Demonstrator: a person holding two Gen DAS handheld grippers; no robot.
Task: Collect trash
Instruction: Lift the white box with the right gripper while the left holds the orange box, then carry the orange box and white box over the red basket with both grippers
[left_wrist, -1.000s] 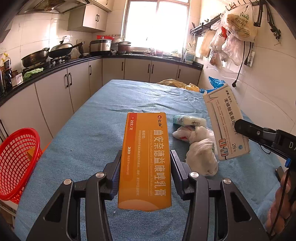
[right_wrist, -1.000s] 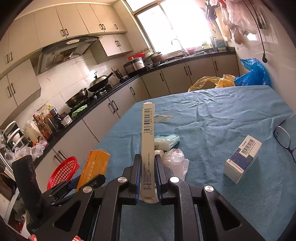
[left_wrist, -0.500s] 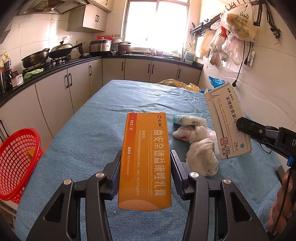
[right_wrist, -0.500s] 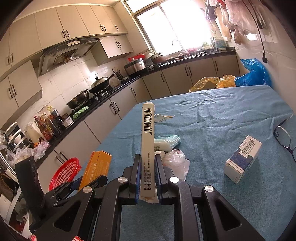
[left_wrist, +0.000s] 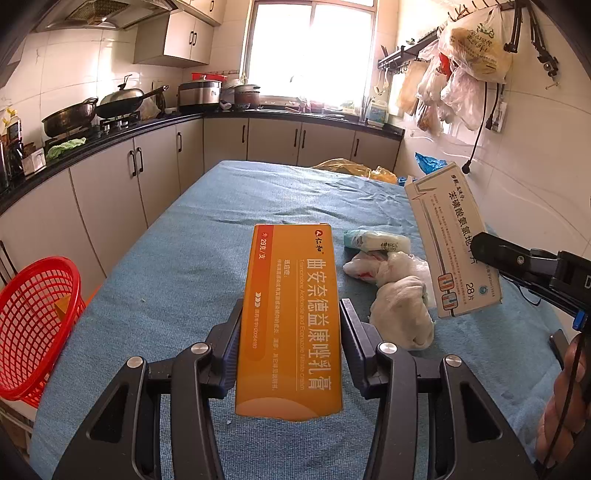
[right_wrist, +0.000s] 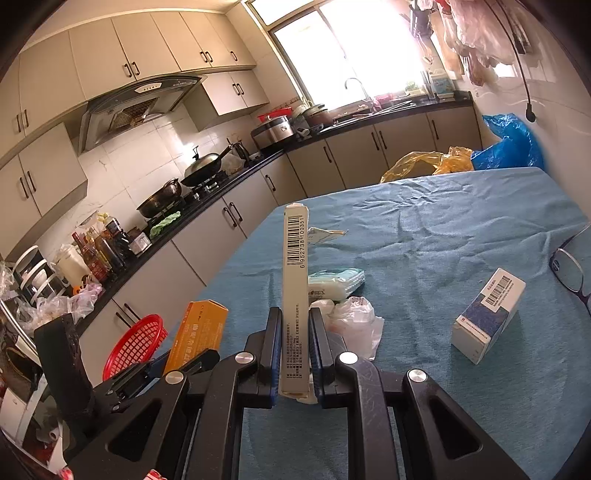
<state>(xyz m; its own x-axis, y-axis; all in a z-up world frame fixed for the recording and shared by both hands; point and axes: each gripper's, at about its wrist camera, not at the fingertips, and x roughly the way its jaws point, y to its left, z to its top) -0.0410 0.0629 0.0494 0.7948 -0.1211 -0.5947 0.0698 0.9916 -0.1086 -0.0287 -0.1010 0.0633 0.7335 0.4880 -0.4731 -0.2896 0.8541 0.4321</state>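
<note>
Left gripper (left_wrist: 291, 325) jaws squeezing an orange box (left_wrist: 290, 317) above the blue surface (left_wrist: 184, 266), right gripper (right_wrist: 295, 343) jaws pinching a thin white box (right_wrist: 294, 288) on its edge, crumpled tissues (left_wrist: 400, 314) lying between them, red basket (left_wrist: 33, 325) waiting beside the surface

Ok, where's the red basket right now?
The red basket sits off the table's left edge, below the tabletop and in front of the lower cabinets. In the right wrist view it shows at lower left, just past the orange box that the left gripper holds.
</note>
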